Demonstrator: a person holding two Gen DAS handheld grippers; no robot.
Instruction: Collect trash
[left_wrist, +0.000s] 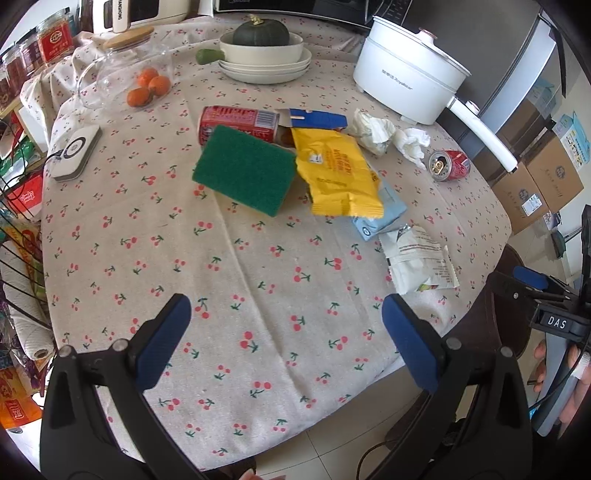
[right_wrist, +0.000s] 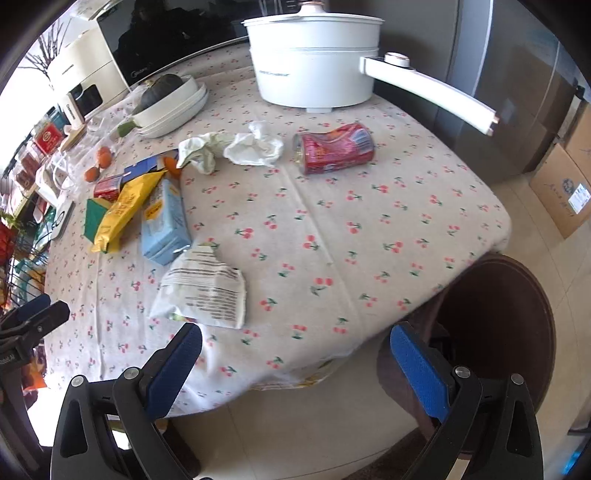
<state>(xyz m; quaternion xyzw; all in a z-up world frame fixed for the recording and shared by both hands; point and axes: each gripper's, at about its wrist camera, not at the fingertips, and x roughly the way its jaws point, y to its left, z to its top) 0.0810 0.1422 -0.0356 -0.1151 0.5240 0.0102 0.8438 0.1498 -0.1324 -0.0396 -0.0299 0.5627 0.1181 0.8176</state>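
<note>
Trash lies mid-table on the cherry-print cloth: yellow wrapper, white packet, crushed red can, crumpled tissue. Left gripper and right gripper hover above the near edge, fingers spread wide, holding nothing

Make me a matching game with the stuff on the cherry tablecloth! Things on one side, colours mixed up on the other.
Things:
1. sponge
2. snack bag
3. crushed can
4. carton

Colours:
A. light blue
B. red
C. green
D. yellow

Right pairs: 1-C, 2-D, 3-B, 4-A
</note>
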